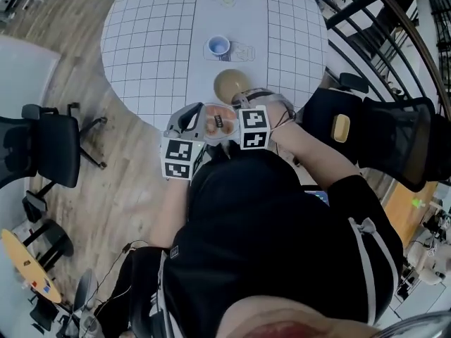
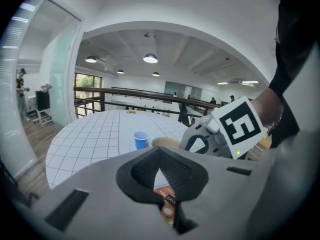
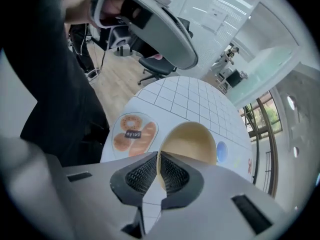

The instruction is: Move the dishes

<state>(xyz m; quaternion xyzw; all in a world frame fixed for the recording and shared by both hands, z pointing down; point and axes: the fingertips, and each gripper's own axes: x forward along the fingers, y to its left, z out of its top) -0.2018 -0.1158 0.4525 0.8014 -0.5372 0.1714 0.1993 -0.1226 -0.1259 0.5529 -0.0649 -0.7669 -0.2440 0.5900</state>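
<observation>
A tan bowl [image 1: 230, 84] sits near the front of the round white gridded table [image 1: 155, 48]. My right gripper [image 1: 244, 101] is shut on its near rim; in the right gripper view the bowl [image 3: 192, 140] rises just past the closed jaws [image 3: 158, 156]. A plate printed with bread and a doughnut [image 1: 217, 122] lies at the table's front edge, seen flat in the right gripper view [image 3: 132, 132]. My left gripper [image 1: 194, 121] reaches its left edge. In the left gripper view the plate [image 2: 169, 206] shows between the jaws [image 2: 160, 156], which look shut on it.
A blue cup [image 1: 219, 46] stands farther back on the table, also in the left gripper view [image 2: 141, 140]. A black office chair [image 1: 42, 146] is on the floor to the left, and another black chair [image 1: 394, 139] on the right. A dark railing [image 1: 366, 20] curves behind.
</observation>
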